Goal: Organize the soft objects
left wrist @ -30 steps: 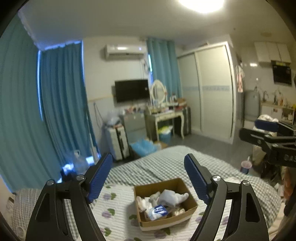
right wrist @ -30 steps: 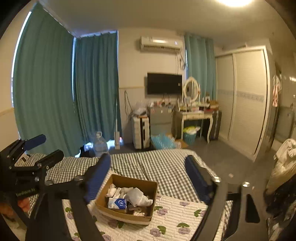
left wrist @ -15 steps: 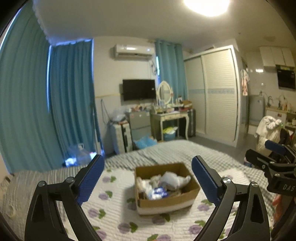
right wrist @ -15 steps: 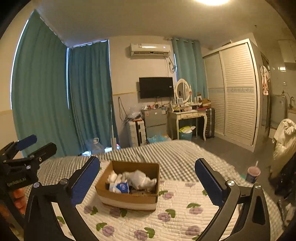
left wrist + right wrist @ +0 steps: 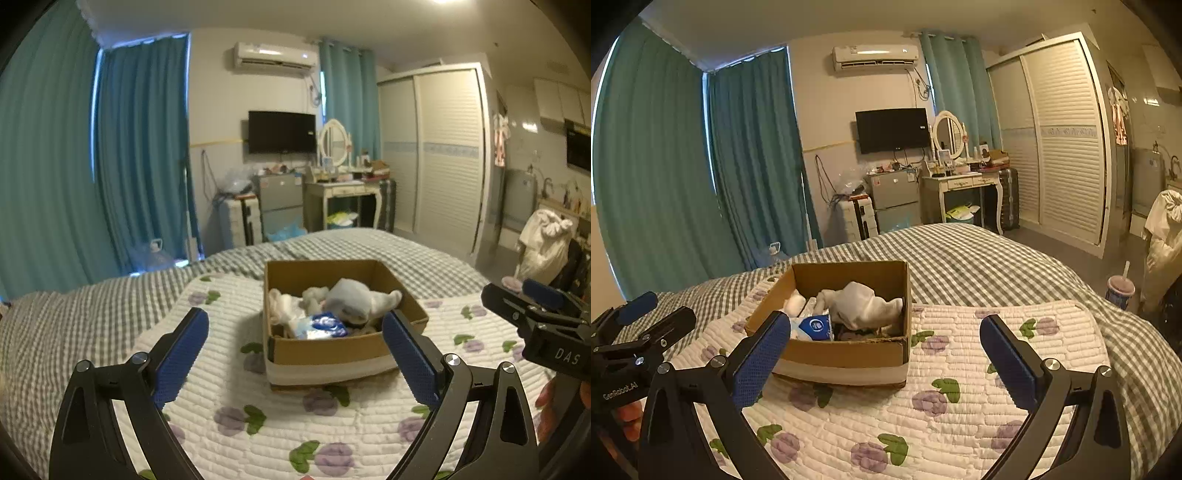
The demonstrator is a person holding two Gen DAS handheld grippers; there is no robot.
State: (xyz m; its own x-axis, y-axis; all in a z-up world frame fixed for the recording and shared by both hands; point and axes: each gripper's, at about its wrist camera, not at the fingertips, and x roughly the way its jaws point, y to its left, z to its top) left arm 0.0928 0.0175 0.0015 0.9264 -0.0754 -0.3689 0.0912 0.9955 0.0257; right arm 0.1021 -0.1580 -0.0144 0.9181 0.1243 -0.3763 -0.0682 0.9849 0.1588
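Observation:
An open cardboard box point(image 5: 325, 354) point(image 5: 846, 356) stands on a white quilt with purple flowers point(image 5: 229, 387) point(image 5: 960, 369) on the bed. In it lie white socks and cloths point(image 5: 351, 299) point(image 5: 860, 304) and a blue-and-white tissue pack point(image 5: 325, 325) point(image 5: 814, 326). My left gripper point(image 5: 295, 336) is open and empty, just short of the box's near wall. My right gripper point(image 5: 886, 341) is open and empty, to the right of the left one and in front of the box; it also shows at the right edge of the left wrist view point(image 5: 535, 314).
A grey checked blanket point(image 5: 960, 258) covers the bed beyond the quilt. Behind the bed are teal curtains point(image 5: 140, 155), a suitcase point(image 5: 857, 216), a small fridge point(image 5: 894, 199), a dressing table point(image 5: 964, 184) and a wardrobe point(image 5: 1063, 140). A cup with a straw point(image 5: 1121, 290) stands at the bed's right.
Both grippers have dropped lower and come closer to the box, which now looks larger and nearer. Both stay open and empty.

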